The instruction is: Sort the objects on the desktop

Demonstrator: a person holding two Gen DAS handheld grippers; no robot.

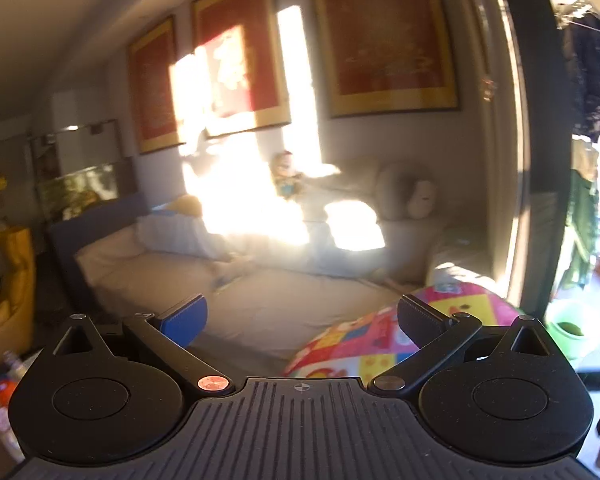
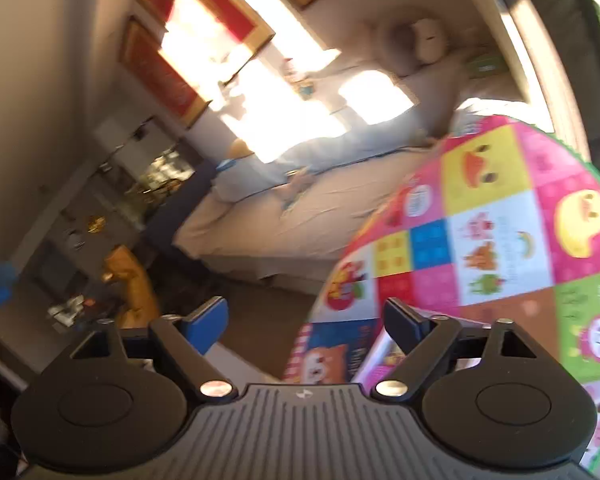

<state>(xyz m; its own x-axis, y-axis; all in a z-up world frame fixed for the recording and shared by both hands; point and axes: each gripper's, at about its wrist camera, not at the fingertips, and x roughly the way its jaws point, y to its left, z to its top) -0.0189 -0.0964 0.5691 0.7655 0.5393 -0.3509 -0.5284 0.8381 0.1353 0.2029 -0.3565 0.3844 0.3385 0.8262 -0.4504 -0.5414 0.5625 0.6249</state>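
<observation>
No desktop object shows in either view. My left gripper [image 1: 302, 318] stands open, its blue pad and black pad wide apart with nothing between them, pointing across the room toward a grey sofa [image 1: 268, 300]. My right gripper [image 2: 305, 326] is also open and empty, and its view is tilted. A bright patchwork play mat [image 2: 500, 216] with cartoon squares fills the right of the right wrist view, just beyond the black finger; the same play mat [image 1: 380, 344] shows low and right in the left wrist view.
Red pictures in gold frames [image 1: 384, 36] hang on the wall above the sofa, which is lit by strong sun patches. A yellow seat [image 1: 8, 296] sits at far left. A green tub [image 1: 568, 328] stands by the window at right. Shelves [image 2: 112, 184] line the left wall.
</observation>
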